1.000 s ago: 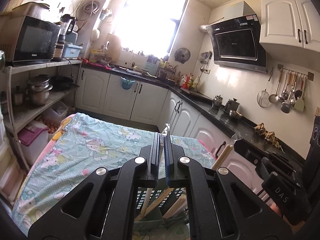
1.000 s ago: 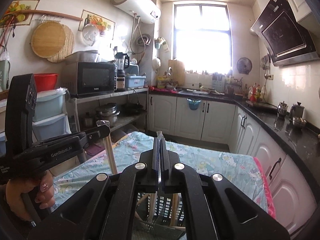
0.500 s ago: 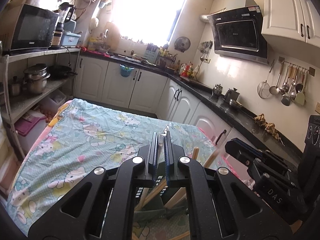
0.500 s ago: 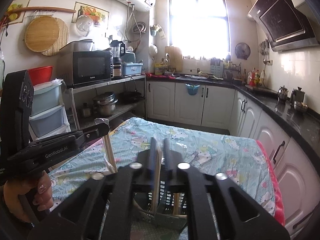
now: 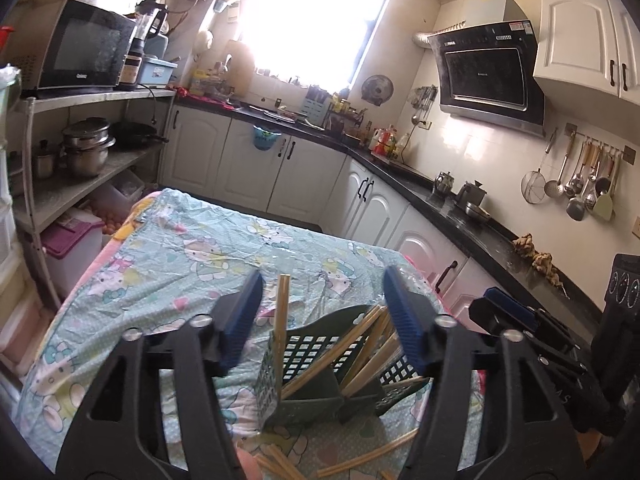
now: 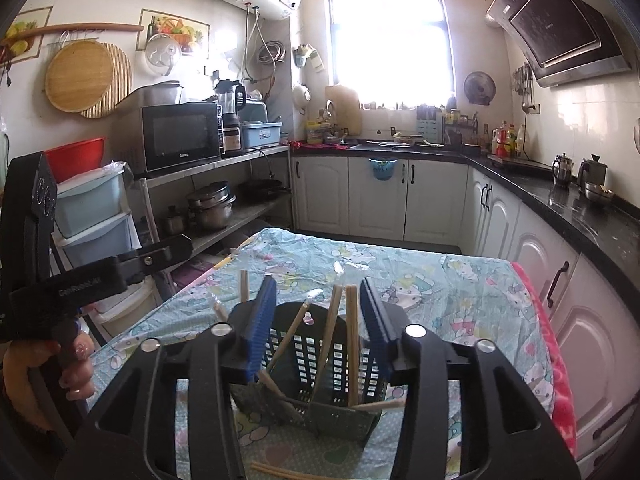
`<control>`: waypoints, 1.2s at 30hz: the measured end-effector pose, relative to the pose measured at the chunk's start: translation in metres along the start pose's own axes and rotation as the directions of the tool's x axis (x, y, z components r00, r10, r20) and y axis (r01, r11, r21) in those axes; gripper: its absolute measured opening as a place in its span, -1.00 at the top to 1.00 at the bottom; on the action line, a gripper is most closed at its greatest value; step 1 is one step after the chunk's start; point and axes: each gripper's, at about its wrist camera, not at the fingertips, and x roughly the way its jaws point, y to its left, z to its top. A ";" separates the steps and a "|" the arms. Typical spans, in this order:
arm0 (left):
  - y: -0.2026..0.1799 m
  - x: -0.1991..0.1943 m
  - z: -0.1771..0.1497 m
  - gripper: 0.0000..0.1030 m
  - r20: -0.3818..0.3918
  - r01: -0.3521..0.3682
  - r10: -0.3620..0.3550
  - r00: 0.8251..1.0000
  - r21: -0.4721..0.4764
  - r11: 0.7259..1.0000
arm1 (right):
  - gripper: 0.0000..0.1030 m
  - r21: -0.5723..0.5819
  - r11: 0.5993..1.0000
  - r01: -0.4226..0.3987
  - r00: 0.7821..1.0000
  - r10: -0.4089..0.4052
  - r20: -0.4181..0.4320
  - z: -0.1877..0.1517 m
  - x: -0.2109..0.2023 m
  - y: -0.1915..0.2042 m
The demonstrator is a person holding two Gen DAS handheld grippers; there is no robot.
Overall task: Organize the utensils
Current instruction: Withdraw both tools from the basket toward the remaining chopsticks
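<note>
Both grippers hang over the dark green slotted holder (image 5: pixel 320 364), which stands on the cloth-covered surface (image 5: pixel 192 256).

Left gripper (image 5: pixel 322 320): fingers (image 5: pixel 240 320) spread and opening, nothing pinched; one chopstick (image 5: pixel 280 320) stands near-upright in the gap, just inside the left pad, but free of it.

Right gripper (image 6: pixel 316 324): fingers (image 6: pixel 262 320) apart and opening, nothing clamped. Chopsticks (image 6: pixel 352 344) rise between the pads, no visible contact.

Task items: most sticks are in the holder, fanned toward 1–2 o'clock in the left view. A few loose sticks (image 5: pixel 360 456) lie flat on the cloth at 6 o'clock, below the holder.

Risks, as judged:
- The holder looks like light plastic on wrinkled, soft cloth. A finger catching its rim or a leaning stick on withdrawal could tip it and spill the sticks.
- Sticks lean at steep, mixed angles. A nudge could lever one out over the rim.
- Loose sticks are thin, lying flat on yielding fabric. A pinch may slip, roll them, or gather cloth instead.
- The two grippers sit close together; collision is possible if both descend at once.

Materials: the sticks are pale bamboo or wood, slim and straight, matte. The holder is a perforated grid with a rounded back and inner dividers. Pads are blue and ribbed. The cloth is a thin cartoon print, creased.
</note>
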 end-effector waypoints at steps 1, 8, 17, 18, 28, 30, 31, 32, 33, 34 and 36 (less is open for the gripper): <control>0.000 -0.003 -0.001 -0.23 0.006 -0.004 0.004 1.000 0.002 1.000 | 0.09 0.002 1.000 -0.001 1.000 0.001 0.001 -0.001 -0.002 0.000; 0.005 -0.019 -0.002 -0.69 0.024 0.001 -0.001 1.000 -0.020 1.000 | -0.13 -0.002 1.000 -0.003 1.000 0.003 0.013 -0.003 -0.014 0.002; 0.012 -0.045 -0.004 -0.79 0.055 -0.011 0.014 0.998 -0.042 0.999 | -0.27 -0.023 1.000 -0.001 0.999 0.001 0.033 -0.005 -0.033 0.007; 0.013 -0.047 -0.005 -0.79 0.052 -0.015 0.017 0.998 -0.044 0.999 | -0.28 -0.025 1.000 0.001 0.999 0.000 0.035 -0.006 -0.035 0.008; 0.011 -0.056 -0.016 -0.79 0.036 -0.012 0.014 0.999 -0.051 0.999 | -0.34 -0.057 0.998 0.004 0.999 -0.002 0.042 -0.013 -0.052 0.016; 0.011 -0.057 -0.019 -0.79 0.030 -0.007 0.008 1.000 -0.050 0.999 | -0.34 -0.065 0.998 0.004 0.999 -0.001 0.041 -0.015 -0.055 0.019; 0.011 -0.057 -0.019 -0.79 0.026 -0.006 0.007 1.000 -0.048 0.999 | -0.34 -0.066 0.998 0.004 0.999 -0.001 0.040 -0.016 -0.056 0.019; 0.011 -0.057 -0.020 -0.79 0.020 -0.006 0.007 1.000 -0.046 0.999 | -0.34 -0.070 0.998 0.003 0.999 0.000 0.038 -0.018 -0.058 0.019; 0.012 -0.057 -0.022 -0.79 0.017 -0.007 0.008 1.000 -0.045 0.999 | -0.35 -0.073 0.997 0.002 0.999 0.001 0.036 -0.020 -0.059 0.020; 0.012 -0.058 -0.023 -0.79 0.013 -0.009 0.010 1.000 -0.045 0.999 | -0.35 -0.074 0.997 0.001 0.999 0.001 0.034 -0.021 -0.060 0.021; 0.014 -0.060 -0.026 -0.79 0.011 -0.010 0.010 1.000 -0.049 0.999 | -0.35 -0.077 0.997 -0.002 1.000 0.004 0.028 -0.025 -0.062 0.023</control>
